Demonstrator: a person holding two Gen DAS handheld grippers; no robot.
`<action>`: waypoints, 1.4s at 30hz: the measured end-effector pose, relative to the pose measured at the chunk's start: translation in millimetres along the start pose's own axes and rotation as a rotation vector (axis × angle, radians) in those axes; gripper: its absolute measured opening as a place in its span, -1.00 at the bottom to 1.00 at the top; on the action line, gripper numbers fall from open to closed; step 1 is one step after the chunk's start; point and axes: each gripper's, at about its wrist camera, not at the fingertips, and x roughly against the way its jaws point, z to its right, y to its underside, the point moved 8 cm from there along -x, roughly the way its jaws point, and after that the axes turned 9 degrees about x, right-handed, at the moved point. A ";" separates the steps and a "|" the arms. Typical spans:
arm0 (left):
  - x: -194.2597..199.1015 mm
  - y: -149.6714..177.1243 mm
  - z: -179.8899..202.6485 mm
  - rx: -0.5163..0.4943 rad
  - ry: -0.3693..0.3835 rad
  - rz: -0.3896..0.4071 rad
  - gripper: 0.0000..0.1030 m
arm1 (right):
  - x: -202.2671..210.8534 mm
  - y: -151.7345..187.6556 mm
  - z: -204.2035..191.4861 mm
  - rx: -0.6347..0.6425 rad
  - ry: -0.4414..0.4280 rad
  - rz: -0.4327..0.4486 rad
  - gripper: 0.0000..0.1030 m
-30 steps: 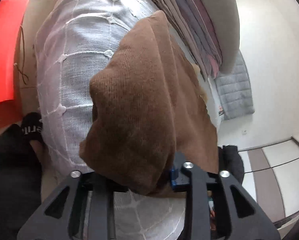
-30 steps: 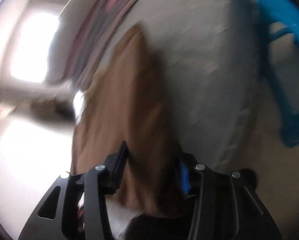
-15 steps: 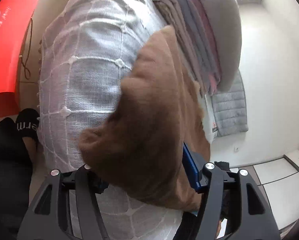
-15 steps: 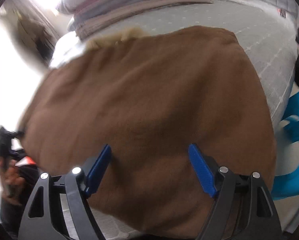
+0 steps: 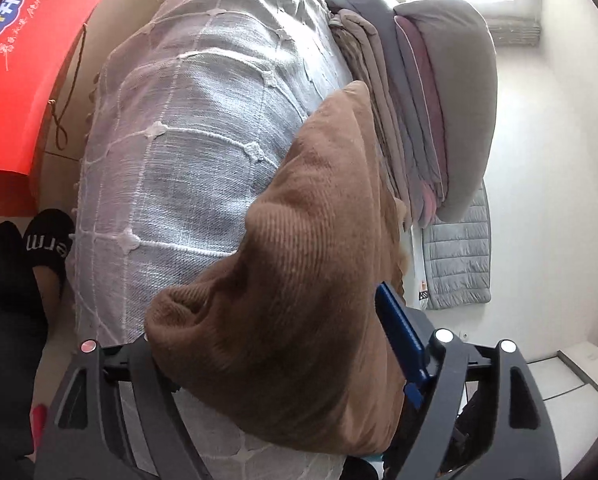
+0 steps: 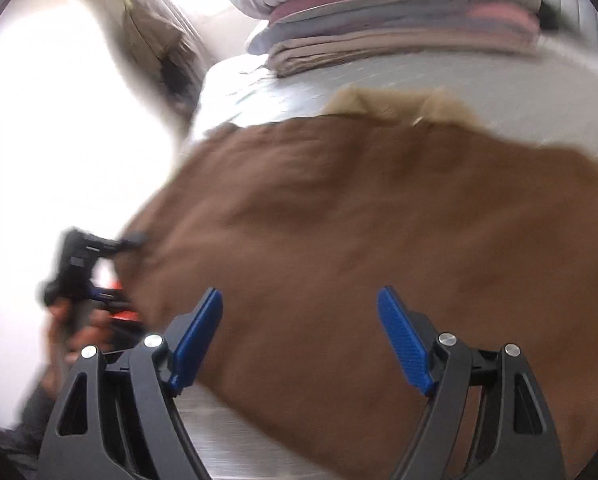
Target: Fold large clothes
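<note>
**Cloth, plastic and metal on the bed**

The brown ribbed-knit garment (image 5: 307, 280) is showing a matt, finely corded weave. Under it, the pale grey woven bedspread (image 5: 187, 152) is looking coarse, crossed by raised white stitching. The black matt plastic gripper fingers (image 6: 147, 392) are carrying textured blue pads (image 6: 399, 336) and shiny metal rivets (image 6: 445, 338).

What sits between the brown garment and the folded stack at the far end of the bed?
Bare bedcover separates the brown garment from the folded stack; right wrist view shows it.
</note>
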 end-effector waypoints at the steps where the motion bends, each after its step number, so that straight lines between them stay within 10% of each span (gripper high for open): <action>1: -0.3 -0.1 0.6 -0.010 0.002 -0.008 0.45 | 10.3 1.0 14.1 -0.033 0.011 0.020 0.50; 10: -4.5 1.0 -11.9 -0.007 0.005 -0.017 0.45 | 152.4 104.9 196.7 -0.610 0.176 0.161 0.62; 18: -7.0 2.9 -7.6 -0.004 -0.016 -0.019 0.45 | 112.3 185.6 217.3 -0.893 -0.202 0.159 0.63; 22: -6.4 2.0 -7.5 0.008 -0.015 -0.018 0.45 | 99.3 180.1 206.0 -0.893 -0.402 0.205 0.63; 25: -6.6 1.8 -7.3 0.006 -0.016 -0.019 0.45 | 105.9 169.8 200.8 -0.835 -0.394 0.248 0.61; 27: -6.3 1.2 -7.1 -0.003 -0.025 -0.021 0.42 | 107.3 168.3 203.1 -0.825 -0.349 0.247 -0.34; 32: 6.5 1.7 5.4 -0.058 0.011 -0.017 -0.50 | 127.2 151.1 186.2 -0.755 -0.311 0.301 -0.48; 42: 66.7 27.1 48.2 -0.159 0.091 -0.002 -0.61 | 175.0 158.1 145.3 -0.690 -0.327 0.335 -0.53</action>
